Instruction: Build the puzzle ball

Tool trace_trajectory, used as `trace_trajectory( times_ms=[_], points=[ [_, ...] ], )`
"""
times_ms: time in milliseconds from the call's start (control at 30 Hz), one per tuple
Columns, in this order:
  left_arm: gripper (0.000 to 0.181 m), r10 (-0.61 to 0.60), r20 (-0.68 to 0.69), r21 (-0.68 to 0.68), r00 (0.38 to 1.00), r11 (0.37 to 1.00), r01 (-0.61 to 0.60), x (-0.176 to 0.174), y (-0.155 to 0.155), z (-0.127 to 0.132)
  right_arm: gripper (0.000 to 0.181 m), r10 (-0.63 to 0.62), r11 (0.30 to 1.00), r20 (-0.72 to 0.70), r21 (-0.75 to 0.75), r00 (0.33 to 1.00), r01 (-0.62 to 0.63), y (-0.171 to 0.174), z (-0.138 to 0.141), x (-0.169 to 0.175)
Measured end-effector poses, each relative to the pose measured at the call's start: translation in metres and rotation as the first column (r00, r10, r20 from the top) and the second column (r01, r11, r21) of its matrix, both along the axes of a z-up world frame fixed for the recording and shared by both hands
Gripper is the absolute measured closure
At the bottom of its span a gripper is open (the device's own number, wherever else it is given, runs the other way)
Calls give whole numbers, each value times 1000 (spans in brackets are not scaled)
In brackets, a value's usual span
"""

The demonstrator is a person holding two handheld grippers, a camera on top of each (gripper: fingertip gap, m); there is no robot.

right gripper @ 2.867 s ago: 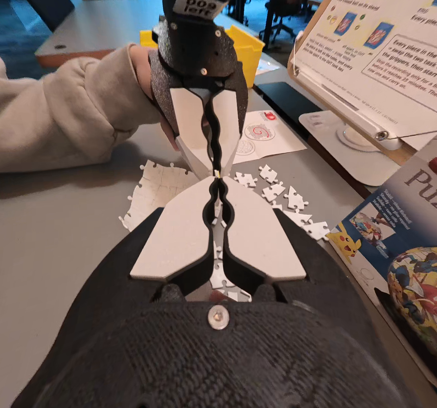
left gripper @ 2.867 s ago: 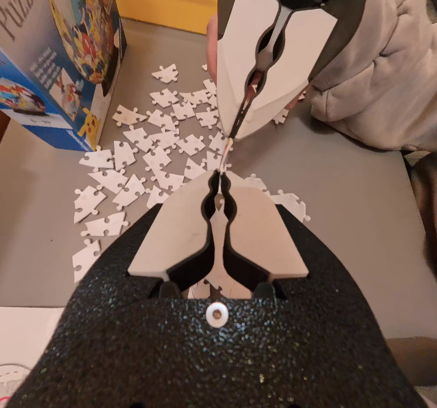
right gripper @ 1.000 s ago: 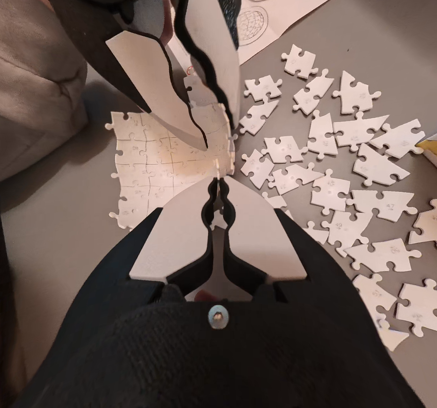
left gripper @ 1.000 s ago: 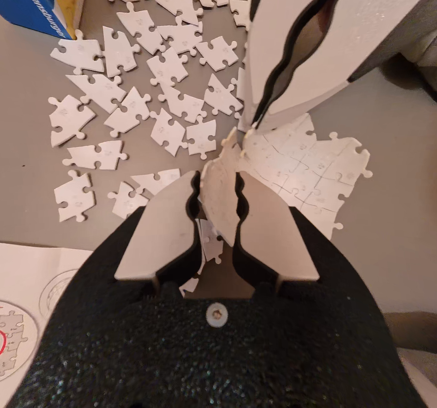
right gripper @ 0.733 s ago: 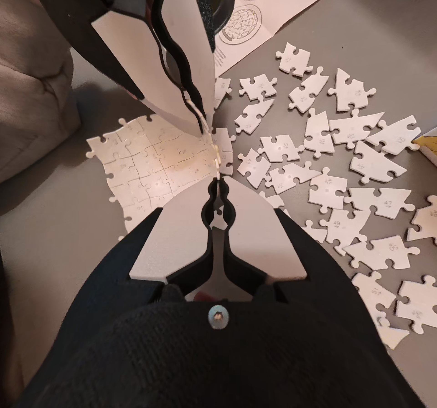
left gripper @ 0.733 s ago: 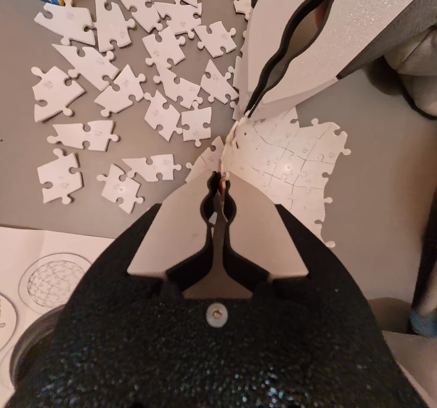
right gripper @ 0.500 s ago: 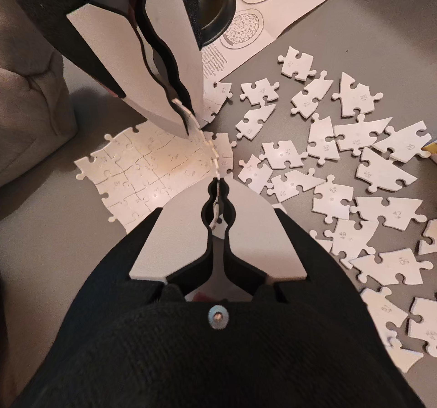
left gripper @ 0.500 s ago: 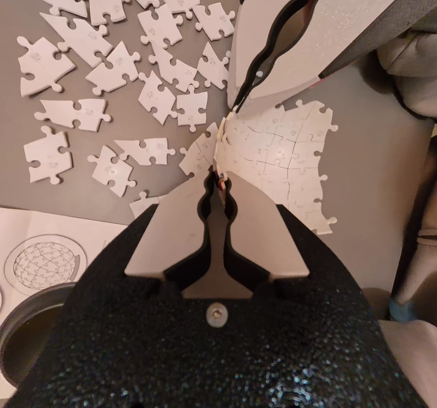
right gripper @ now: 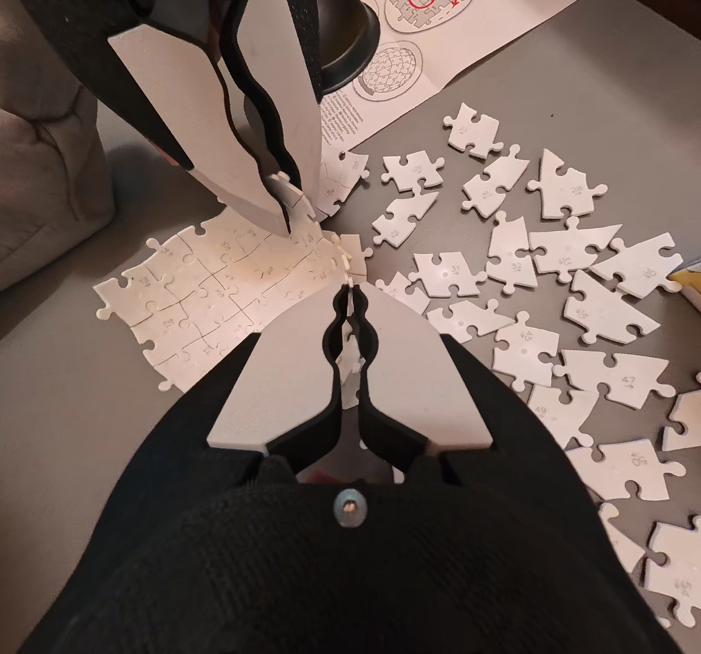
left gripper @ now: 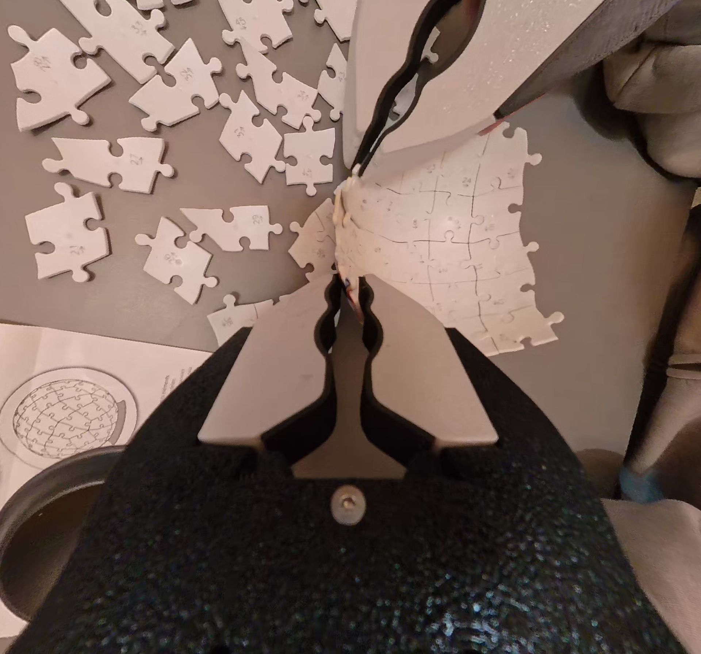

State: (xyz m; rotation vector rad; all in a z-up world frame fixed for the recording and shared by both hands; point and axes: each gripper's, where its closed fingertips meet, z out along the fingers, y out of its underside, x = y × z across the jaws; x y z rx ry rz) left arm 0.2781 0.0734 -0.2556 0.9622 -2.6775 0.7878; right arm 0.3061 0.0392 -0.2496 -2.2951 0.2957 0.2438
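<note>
A curved white patch of joined puzzle pieces (left gripper: pixel 447 241) lies on the grey table (left gripper: pixel 591 218), printed side down; it also shows in the right wrist view (right gripper: pixel 212 283). My left gripper (left gripper: pixel 347 281) is shut on the patch's near left edge, where a strip of colour shows between the tips. My right gripper (right gripper: pixel 351 289) is shut on the same edge a little further along. Each gripper shows in the other's view, the right (left gripper: pixel 360 169) and the left (right gripper: pixel 288 215). Several loose white pieces (left gripper: pixel 110 163) (right gripper: pixel 447 271) lie beside the patch.
A white instruction sheet (left gripper: pixel 57 370) (right gripper: pixel 474 40) lies by the pieces, with a black round stand (left gripper: pixel 34 514) (right gripper: pixel 349 29) on it. A grey sleeve (left gripper: pixel 664 67) (right gripper: pixel 38 143) rests beside the patch. Spacing between my two grippers at the tips: around 5 centimeters.
Both grippers came down from mid-air to the patch on the table. The left gripper opened over the patch's edge, then shut on it. The edge between the two grippers has lifted slightly.
</note>
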Motion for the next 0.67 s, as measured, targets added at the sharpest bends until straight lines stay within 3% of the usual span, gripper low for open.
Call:
trace_trajectory(
  times_ms=[567,667],
  points=[
    [160,-13,-7,-18,1000,1000,13,0,5,3,179,11,1000,-24,3,1000,-11,-1,-2,3],
    [151,0,19,-4,1000,1000,0,8,8,9,179,24,1000,-20,0,1000,-24,-2,-1,3]
  ],
)
